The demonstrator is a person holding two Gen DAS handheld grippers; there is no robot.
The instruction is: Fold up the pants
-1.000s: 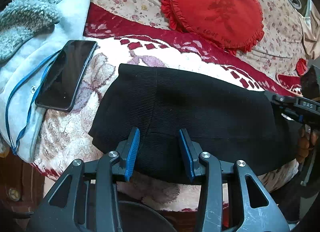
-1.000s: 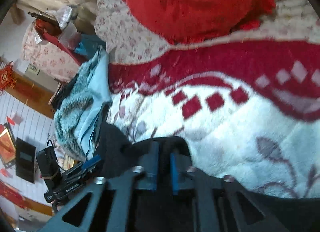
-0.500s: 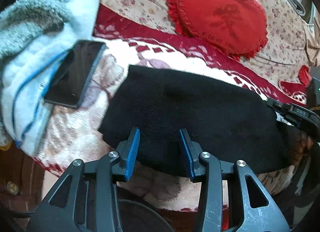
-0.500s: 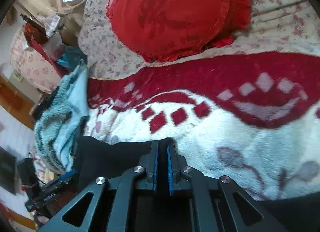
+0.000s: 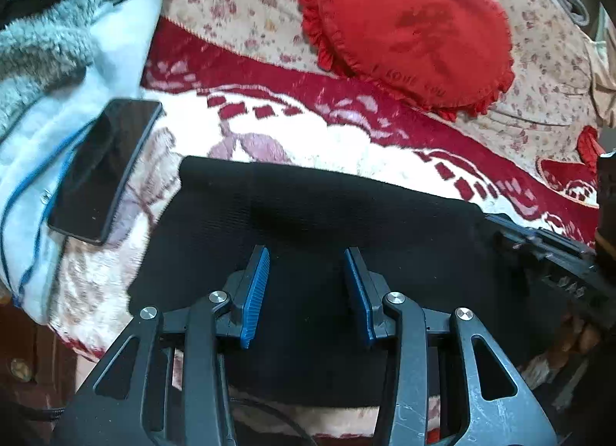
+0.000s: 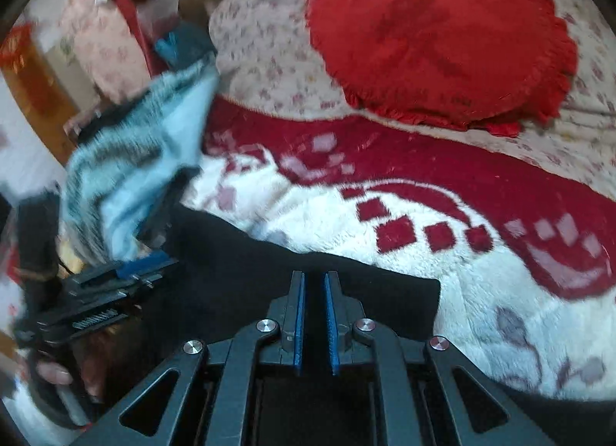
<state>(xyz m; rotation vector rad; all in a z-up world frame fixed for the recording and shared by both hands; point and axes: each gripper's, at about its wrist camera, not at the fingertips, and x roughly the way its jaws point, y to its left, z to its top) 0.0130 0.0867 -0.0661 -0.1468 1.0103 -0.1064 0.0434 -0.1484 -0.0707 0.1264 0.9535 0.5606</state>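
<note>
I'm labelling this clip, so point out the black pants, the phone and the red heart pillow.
black pants (image 5: 331, 223), left wrist view, upper folded panel.
phone (image 5: 102, 169), left wrist view, dark screen.
red heart pillow (image 6: 439, 30), right wrist view, centre face.

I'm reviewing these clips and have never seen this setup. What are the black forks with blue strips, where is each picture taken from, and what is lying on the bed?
There is no robot here: a person holds a two-finger gripper in each hand, each with a camera looking along its fingers.

The left wrist view shows the left gripper open, blue pads apart above the black pants, gripping nothing. The right wrist view shows the right gripper, pads with a narrow gap between them, also over the pants.

The folded pants lie on a red and white blanket. Beside them a dark phone rests partly on a pale blue garment. A red heart-shaped pillow lies further back.
</note>
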